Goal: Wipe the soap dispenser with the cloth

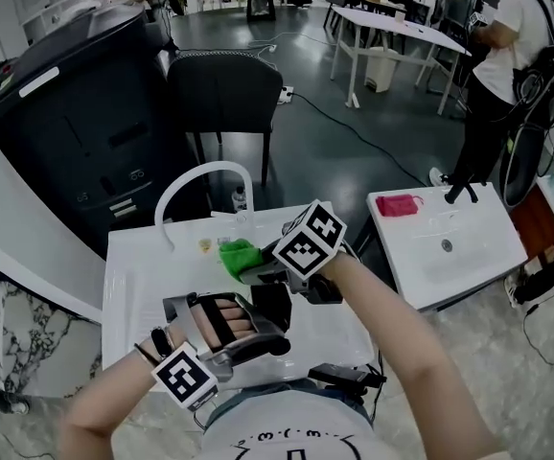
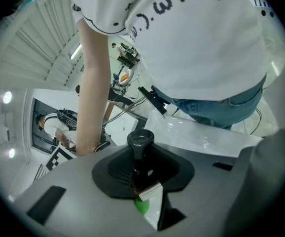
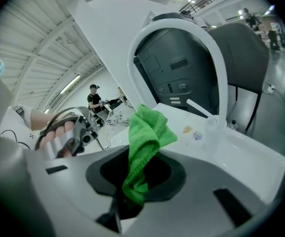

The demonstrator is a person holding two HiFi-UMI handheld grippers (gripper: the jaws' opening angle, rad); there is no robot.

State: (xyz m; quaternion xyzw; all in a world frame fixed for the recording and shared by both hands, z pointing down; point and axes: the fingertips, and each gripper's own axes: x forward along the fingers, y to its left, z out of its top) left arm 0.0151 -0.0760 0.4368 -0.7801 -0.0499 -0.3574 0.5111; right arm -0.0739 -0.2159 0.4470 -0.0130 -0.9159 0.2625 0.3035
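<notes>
The left hand-held gripper [image 2: 143,179] is closed on the dispenser [image 2: 140,143] above the worktop's [image 1: 133,286] near edge, the right hand-held gripper [image 3: 131,194] pinches the cloth [image 3: 147,132] just beyond, so press the loose fold against its body and hold the left steady.

dark pump-top soap dispenser [image 2: 140,144], seemingly upright; crumpled green cloth [image 3: 145,137].

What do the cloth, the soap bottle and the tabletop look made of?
The cloth: green microfibre or terry, matte, by its fuzzy pile.
The soap bottle: dark and glossy, plastic or glass, can't tell which. Its black, shiny pump head looks plastic.
The tabletop: white, smooth, glossy. Reflections suggest ceramic or acrylic.
</notes>
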